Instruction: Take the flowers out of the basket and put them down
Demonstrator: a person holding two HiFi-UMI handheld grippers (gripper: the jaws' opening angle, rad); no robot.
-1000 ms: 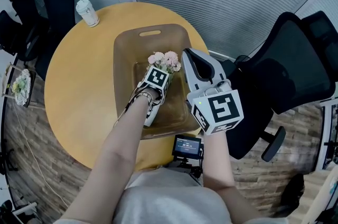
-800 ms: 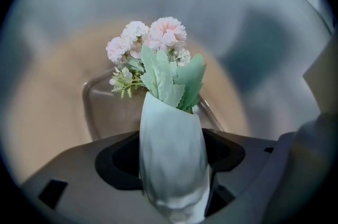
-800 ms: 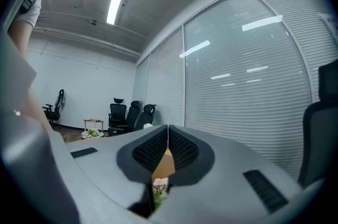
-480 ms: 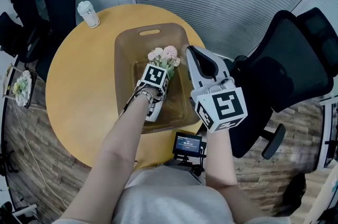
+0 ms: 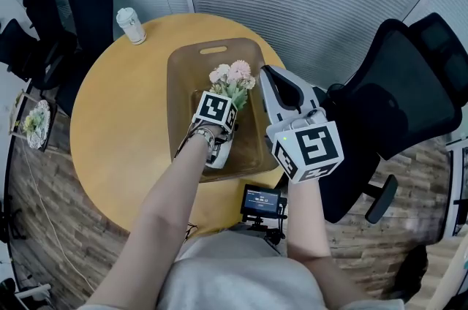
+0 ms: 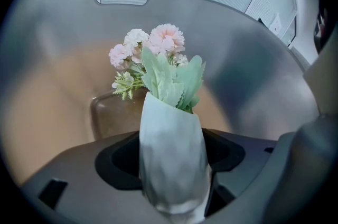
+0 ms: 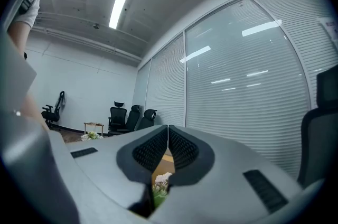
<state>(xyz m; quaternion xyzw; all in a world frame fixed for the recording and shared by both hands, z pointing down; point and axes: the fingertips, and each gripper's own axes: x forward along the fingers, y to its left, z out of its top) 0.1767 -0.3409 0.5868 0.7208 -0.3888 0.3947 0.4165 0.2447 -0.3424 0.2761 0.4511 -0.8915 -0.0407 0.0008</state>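
The round tabletop carries the brown basket, and the flowers sit within its outline, blooms toward the end with the handle slot. My worry is the basket wall. If I carry the bunch sideways too low, the wrap could catch the rim and drag the basket or twist the bunch loose, since paper is slippery to grip. My left tongs stand fairly wide, pinching the white wrap round the stems. My right tongs are pressed together, holding nothing, level by the basket's right edge.
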